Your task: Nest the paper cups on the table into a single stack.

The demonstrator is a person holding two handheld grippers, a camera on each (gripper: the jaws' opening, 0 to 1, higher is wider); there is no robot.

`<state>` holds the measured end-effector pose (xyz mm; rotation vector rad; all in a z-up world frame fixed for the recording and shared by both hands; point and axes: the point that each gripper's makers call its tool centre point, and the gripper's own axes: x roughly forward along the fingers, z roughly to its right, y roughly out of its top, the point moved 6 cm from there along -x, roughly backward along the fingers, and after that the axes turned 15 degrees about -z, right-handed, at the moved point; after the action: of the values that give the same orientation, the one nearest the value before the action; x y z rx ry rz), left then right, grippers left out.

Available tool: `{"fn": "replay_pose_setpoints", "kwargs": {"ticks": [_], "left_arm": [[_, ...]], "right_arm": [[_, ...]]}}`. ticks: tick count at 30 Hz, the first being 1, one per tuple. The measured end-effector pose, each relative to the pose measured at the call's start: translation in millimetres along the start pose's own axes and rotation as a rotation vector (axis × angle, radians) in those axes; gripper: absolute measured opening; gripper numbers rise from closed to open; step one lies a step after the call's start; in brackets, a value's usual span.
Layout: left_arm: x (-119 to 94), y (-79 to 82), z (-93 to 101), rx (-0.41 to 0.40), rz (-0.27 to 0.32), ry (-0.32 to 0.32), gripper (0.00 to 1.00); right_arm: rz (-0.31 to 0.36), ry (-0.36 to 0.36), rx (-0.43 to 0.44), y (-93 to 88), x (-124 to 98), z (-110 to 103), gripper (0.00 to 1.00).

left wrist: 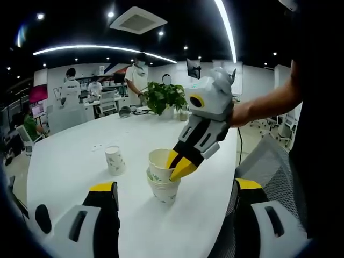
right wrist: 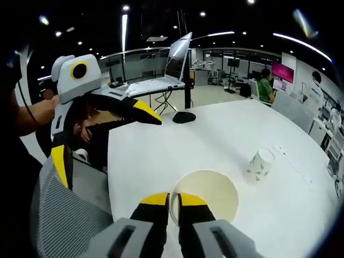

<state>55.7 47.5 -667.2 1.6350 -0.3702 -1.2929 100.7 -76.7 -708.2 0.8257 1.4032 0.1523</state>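
A short stack of nested paper cups (left wrist: 164,187) stands on the white table (left wrist: 70,161) near its front edge. My right gripper (left wrist: 180,165) reaches in from the right and is shut on the rim of the top cup (left wrist: 159,160). In the right gripper view its jaws (right wrist: 173,200) pinch that rim, and the cup's open mouth (right wrist: 210,194) lies just beyond them. A single patterned cup (left wrist: 114,160) (right wrist: 259,165) stands apart on the table, apparently upside down. My left gripper (left wrist: 174,186) is wide open, with a jaw on either side of the stack and touching nothing. It also shows as the left gripper (right wrist: 102,134) beside the table.
A grey mesh chair (right wrist: 59,215) (left wrist: 269,166) sits at the table's near edge. An open laptop (right wrist: 172,70) and a dark mouse (right wrist: 184,117) lie at one end, a potted plant (left wrist: 164,97) at the other. Several people stand by desks beyond.
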Motion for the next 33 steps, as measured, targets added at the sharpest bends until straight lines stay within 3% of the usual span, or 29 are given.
{"fn": "replay_pose_setpoints", "kwargs": {"ticks": [12, 24, 33], "left_arm": [[0, -6.5, 1.1, -0.024, -0.009, 0.021, 0.88], [1, -9.1, -2.2, -0.035, -0.004, 0.025, 0.88], [7, -4.5, -12.7, -0.022, -0.007, 0.024, 0.87]], "right_arm": [[-0.032, 0.037, 0.002, -8.3, 20, -1, 0.04], [-0.028, 0.032, -0.011, -7.9, 21, -1, 0.05], [0.056, 0.004, 0.041, -5.7, 2, -3, 0.20]]}}
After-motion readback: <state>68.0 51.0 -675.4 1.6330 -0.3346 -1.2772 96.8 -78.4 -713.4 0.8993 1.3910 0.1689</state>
